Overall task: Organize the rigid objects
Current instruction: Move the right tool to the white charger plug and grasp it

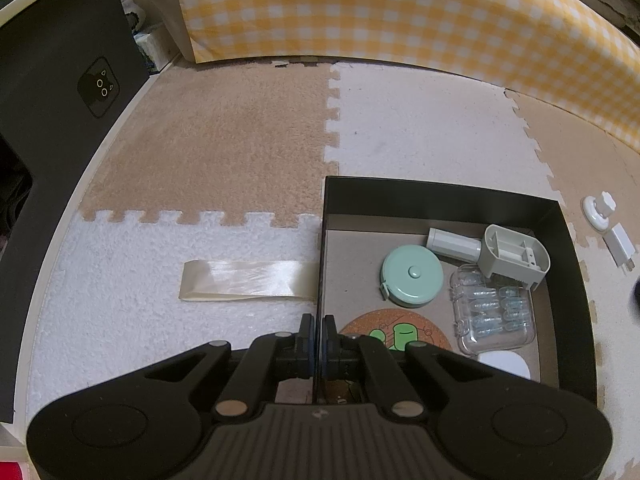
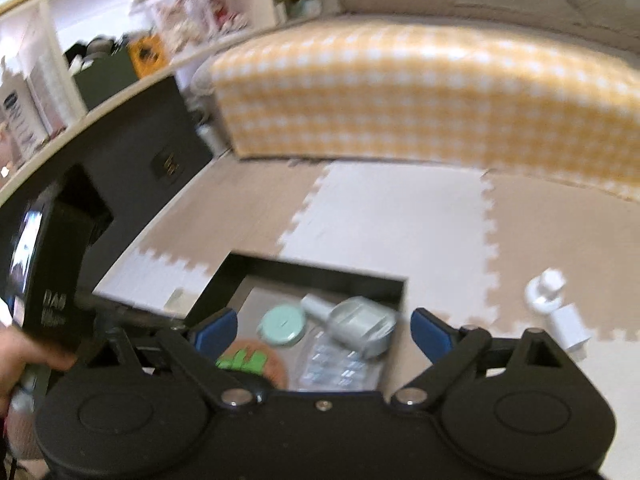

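Observation:
A black open box (image 1: 440,196) sits on the foam mat. It holds a mint tape measure (image 1: 412,276), a grey plastic holder (image 1: 514,254), a white cylinder (image 1: 452,242), a clear case (image 1: 492,312) and a cork coaster (image 1: 396,332). My left gripper (image 1: 319,326) is shut on the box's left wall. My right gripper (image 2: 324,330) hovers open above the box (image 2: 320,272), with nothing between its blue pads. Below it the blurred right wrist view shows the tape measure (image 2: 282,326), holder (image 2: 360,328) and clear case (image 2: 336,368).
A white knob piece (image 2: 546,288) and a white adapter (image 2: 568,326) lie on the mat right of the box. A cream ribbon (image 1: 248,280) trails left of it. A yellow checked mattress (image 1: 360,12) bounds the back, a black cabinet (image 1: 60,80) the left. A hand (image 2: 24,360) holds the left gripper.

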`<state>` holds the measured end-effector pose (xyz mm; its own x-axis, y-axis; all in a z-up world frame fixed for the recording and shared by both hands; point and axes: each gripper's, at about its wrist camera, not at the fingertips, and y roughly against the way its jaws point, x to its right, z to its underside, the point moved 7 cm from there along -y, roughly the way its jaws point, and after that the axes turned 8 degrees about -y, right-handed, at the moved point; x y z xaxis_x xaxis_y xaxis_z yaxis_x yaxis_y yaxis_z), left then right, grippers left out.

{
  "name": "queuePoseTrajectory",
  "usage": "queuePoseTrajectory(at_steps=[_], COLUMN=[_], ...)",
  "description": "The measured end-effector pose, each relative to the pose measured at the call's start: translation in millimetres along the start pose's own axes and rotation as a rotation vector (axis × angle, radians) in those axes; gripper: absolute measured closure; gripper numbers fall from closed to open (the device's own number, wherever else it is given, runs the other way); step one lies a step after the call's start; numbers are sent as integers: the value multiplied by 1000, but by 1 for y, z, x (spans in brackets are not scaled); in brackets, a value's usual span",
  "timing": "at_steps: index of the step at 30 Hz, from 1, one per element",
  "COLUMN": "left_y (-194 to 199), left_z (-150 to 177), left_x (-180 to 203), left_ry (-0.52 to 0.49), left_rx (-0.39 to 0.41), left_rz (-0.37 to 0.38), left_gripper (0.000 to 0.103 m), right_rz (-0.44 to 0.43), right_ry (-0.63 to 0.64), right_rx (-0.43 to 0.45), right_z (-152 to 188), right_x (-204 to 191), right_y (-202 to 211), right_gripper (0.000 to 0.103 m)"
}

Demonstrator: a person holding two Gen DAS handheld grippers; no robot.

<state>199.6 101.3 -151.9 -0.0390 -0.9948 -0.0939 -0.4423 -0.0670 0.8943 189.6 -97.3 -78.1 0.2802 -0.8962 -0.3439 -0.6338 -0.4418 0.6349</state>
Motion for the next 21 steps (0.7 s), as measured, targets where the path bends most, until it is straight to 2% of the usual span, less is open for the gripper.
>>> queuePoseTrajectory(at_steps=[7,13,21], left_y=[0,0,0], left_z=[0,0,0], left_x=[0,-1,0], left_ry=[-2,-3,-2], left_rx=[0,0,0], left_rz=[-1,-2,-2], left_gripper=[101,101,101], right_rz=[143,280,352], right_ry=[-69,-148,-252], right_rx=[89,111,102], right_z=[-21,-23,-10], right_x=[50,105,161], right_y=[5,-1,-17], right_gripper=[0,0,0])
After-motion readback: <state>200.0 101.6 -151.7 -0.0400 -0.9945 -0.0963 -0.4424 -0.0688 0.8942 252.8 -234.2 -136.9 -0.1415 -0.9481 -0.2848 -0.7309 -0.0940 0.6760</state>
